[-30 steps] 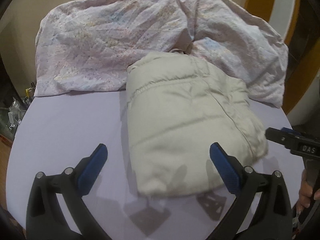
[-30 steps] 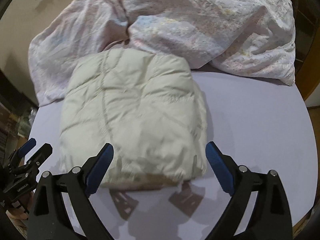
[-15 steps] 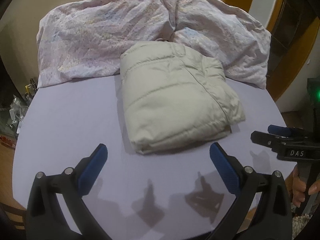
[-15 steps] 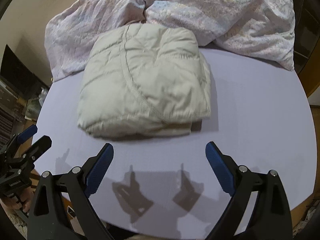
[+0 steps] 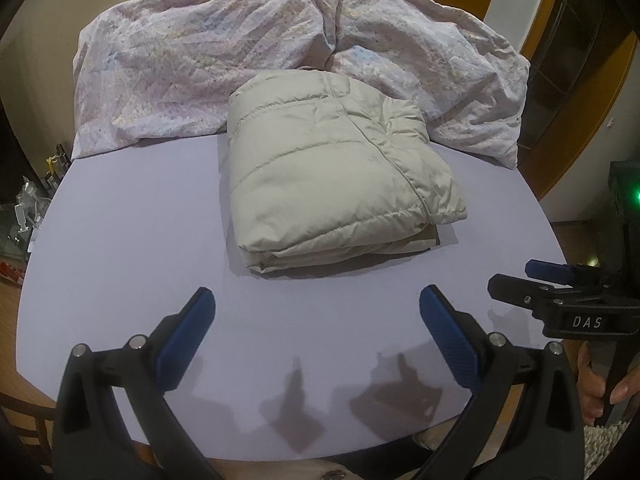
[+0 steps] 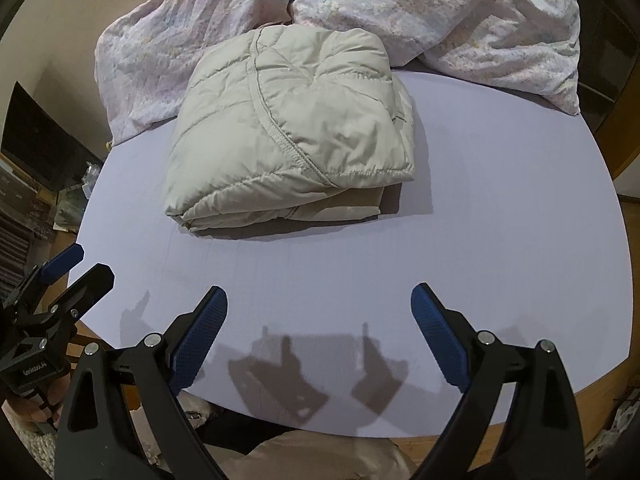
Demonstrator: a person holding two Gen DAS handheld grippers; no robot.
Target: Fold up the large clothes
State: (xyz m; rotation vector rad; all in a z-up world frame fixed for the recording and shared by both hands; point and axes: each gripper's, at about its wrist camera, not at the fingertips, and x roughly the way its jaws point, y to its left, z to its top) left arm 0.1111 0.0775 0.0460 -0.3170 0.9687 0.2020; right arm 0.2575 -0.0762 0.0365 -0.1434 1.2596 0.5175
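Folded beige jacket (image 5: 336, 176) lies long axis pointing away; each hand-held gripper (image 5: 316, 328) (image 6: 318, 326) gapes empty.

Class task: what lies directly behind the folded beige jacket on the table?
Behind the folded beige jacket lies a crumpled pale patterned quilt, touching its far edge. The jacket hides the quilt's middle edge.

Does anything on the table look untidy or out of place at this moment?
The folded jacket looks neat, though a lower layer sticks out a little at its near right corner. Behind it, the patterned blanket lies crumpled and unfolded along the far edge of the table. Nothing looks spilled or damaged.
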